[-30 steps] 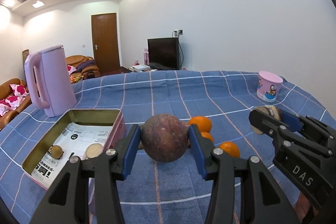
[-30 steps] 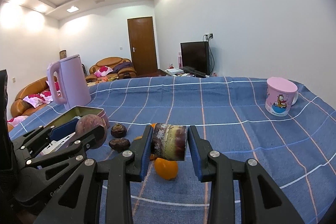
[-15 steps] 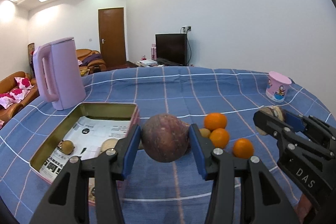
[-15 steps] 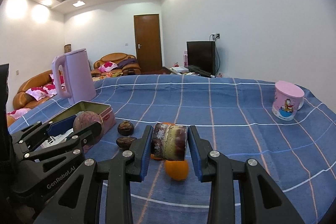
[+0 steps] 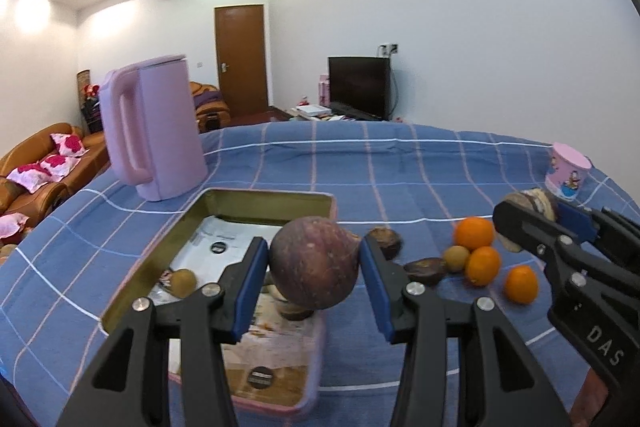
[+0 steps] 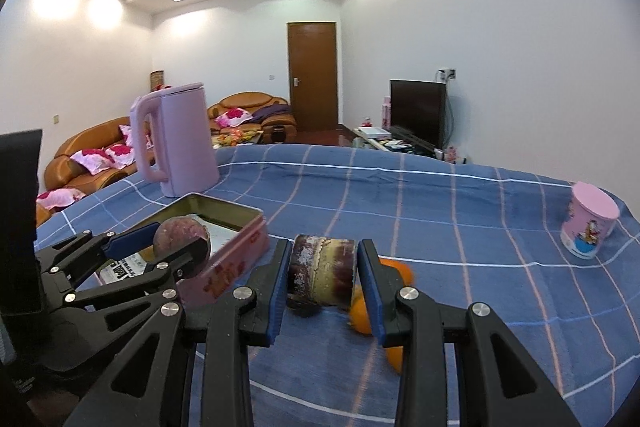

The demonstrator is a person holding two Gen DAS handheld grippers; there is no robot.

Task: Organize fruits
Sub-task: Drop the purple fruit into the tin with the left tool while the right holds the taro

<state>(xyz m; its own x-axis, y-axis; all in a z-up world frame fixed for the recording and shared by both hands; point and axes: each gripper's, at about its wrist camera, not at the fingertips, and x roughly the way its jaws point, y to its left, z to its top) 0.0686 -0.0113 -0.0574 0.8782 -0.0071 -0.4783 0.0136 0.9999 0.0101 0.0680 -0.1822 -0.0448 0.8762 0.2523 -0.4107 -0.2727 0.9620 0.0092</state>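
Your left gripper [image 5: 314, 277], clamped on the purple fruit [image 5: 314, 263], has carried it over the tin [image 5: 272, 198] since a second ago (release looks next). Right gripper [image 6: 322, 277] holds a cut dark fruit piece [image 6: 322, 273] above the oranges [image 6: 362, 311].

In the right wrist view, the oranges [image 6: 362, 315] are smearing into blur, partly hiding behind the right gripper [image 6: 323, 281]. In the left wrist view, the tin [image 5: 224, 203] is concealing its contents behind the purple fruit [image 5: 314, 263].
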